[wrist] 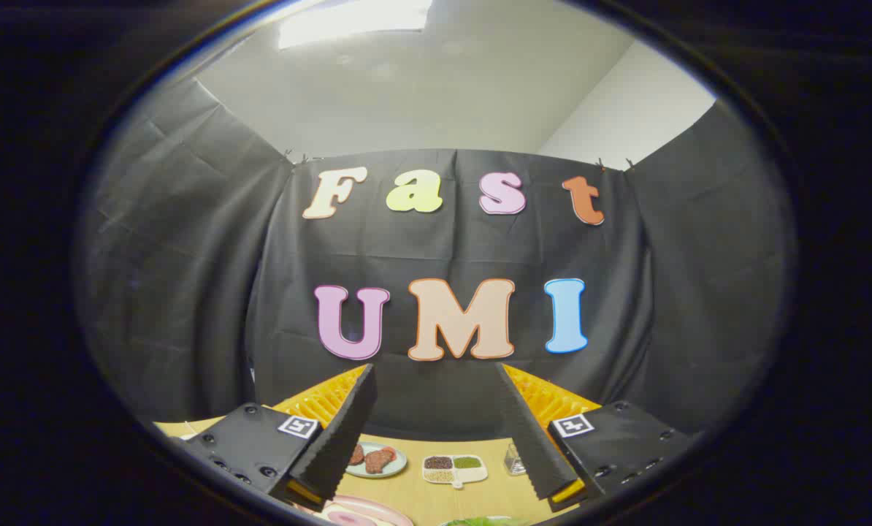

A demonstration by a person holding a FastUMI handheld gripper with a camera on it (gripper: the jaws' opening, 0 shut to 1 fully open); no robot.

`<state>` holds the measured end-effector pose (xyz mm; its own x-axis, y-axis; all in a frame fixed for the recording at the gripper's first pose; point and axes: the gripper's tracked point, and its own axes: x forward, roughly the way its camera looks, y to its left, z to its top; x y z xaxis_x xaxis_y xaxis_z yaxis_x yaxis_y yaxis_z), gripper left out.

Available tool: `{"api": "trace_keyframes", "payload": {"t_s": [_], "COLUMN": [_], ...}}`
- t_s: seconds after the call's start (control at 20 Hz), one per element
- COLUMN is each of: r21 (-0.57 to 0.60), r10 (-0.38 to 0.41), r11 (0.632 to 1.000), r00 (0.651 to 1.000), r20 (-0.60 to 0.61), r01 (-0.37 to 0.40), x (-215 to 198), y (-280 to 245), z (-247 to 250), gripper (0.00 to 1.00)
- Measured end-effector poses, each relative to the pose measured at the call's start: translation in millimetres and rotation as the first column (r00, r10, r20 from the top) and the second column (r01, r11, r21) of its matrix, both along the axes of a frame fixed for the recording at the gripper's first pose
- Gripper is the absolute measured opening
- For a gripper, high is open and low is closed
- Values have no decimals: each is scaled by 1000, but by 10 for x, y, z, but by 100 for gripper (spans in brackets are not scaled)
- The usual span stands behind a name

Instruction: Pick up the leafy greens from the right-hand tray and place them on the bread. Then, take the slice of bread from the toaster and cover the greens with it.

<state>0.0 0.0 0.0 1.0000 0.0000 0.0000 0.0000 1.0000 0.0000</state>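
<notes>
Wooden and pale, the desk (436, 500) runs along the foot of the black cloth wall (188, 292), and the gripper (436, 380) is held well above it, tipped up so that its two fingers frame more of the cloth than of the desk. The jaws stand wide apart with nothing between them; each finger (341, 431) slopes inward toward its tip, and the two tips end in front of the cloth, apart from every thing on the desk. Down between the fingers, on the far part of the desk, lies a small round plate (398, 464) with a few reddish-brown slices of meat (377, 459) on it, partly hidden behind the left finger. Just beside that plate, to its right, sits a little white divided dish (455, 470) with three compartments, one holding something dark, one something green, one something pale. Near the right finger stands a small clear glass jar (513, 460), half covered by that finger. Closer in, at the very bottom, the leafy greens (483, 521) show as a thin green edge, lying on a tray I can barely make out, below the gap between the fingers and toward the right one. To their left, near the left finger's base, a plate (363, 510) carries pink slices (348, 517), cut off from sight. White ceiling (407, 102) rises above the cloth.
</notes>
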Motion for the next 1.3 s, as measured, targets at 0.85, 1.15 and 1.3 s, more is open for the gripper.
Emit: {"api": "trace_keyframes", "payload": {"t_s": [0.85, 1.15, 1.3], "r21": [-9, -29, -34], "r10": [-42, 21, 72], "r11": [999, 999, 996], "r00": [999, 995, 986], "r20": [-20, -100, -150], "r01": [42, -24, -78], "x": [-24, 9, 16], "y": [-418, -506, -562], "z": [-93, -368, -534], "gripper": [100, 100, 100]}}
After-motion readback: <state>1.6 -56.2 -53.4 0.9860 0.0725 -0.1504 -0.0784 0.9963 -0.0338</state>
